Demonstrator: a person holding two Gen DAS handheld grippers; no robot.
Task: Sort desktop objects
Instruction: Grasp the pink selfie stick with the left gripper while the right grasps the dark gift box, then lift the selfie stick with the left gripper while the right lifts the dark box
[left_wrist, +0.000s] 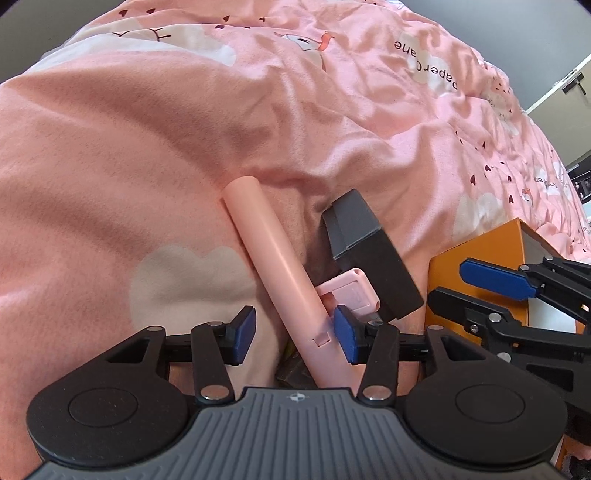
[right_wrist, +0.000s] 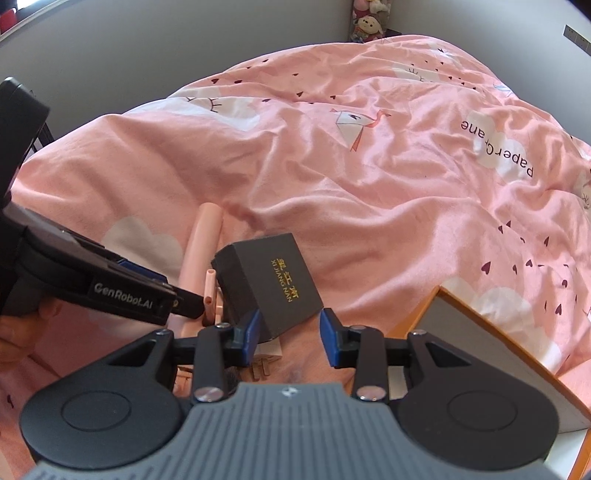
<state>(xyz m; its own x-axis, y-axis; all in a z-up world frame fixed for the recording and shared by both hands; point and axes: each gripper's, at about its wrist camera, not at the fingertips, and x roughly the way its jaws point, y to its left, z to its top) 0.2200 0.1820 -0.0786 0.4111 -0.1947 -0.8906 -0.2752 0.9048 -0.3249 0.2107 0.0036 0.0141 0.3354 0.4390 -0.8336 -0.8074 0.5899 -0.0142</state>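
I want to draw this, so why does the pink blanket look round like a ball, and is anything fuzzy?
Left wrist view: the fisheye lens bulges the pink blanket, corners go dark, and the pink tube looks sharp. Right wrist view: same curving; the gold letters on the dark box are clear.

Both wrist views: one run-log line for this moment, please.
left gripper open astride pink tube | right gripper open by black box | orange box right

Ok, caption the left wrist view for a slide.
Open left gripper straddles pink tube beside dark box on pink bedding.
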